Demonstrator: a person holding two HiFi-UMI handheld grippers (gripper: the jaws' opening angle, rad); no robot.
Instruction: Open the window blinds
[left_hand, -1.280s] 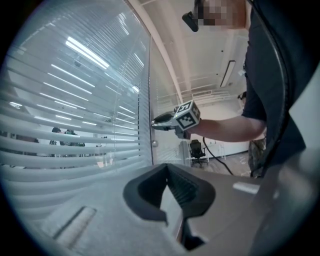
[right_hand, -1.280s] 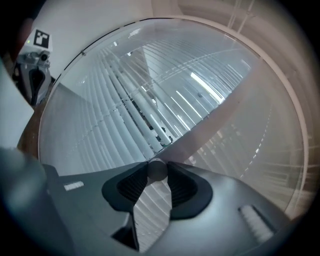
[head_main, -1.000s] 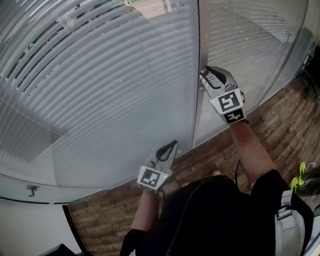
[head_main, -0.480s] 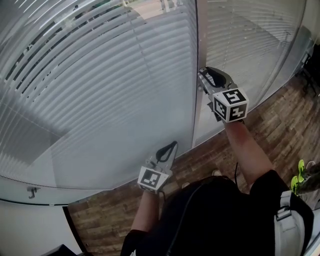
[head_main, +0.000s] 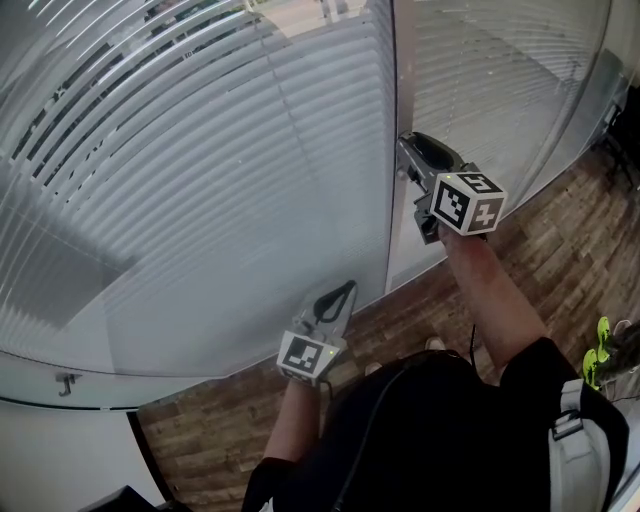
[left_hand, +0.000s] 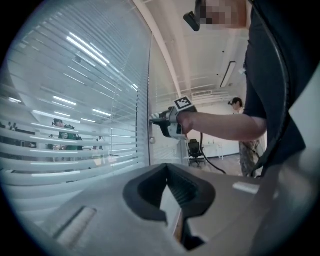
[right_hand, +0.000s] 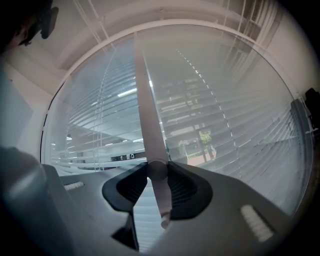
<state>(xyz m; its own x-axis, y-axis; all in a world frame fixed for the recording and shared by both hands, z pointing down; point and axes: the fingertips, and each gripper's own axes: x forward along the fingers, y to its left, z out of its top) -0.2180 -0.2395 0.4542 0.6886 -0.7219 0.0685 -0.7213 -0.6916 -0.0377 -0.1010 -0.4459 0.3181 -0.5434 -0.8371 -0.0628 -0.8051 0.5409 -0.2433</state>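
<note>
Glazed partition, blinds (head_main: 200, 180) half-shut. Right gripper (head_main: 410, 160) pinching tilt knob (right_hand: 156, 170) on mullion (right_hand: 145, 100); left gripper (head_main: 340, 296) pressed together, empty. Roll squarely, grip firm.

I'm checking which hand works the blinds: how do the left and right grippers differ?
The right gripper is clamped on a pale knob at the window frame; the left gripper is shut on nothing. The right gripper is raised to the frame; the left gripper is held lower. Both point toward the blinds.
</note>
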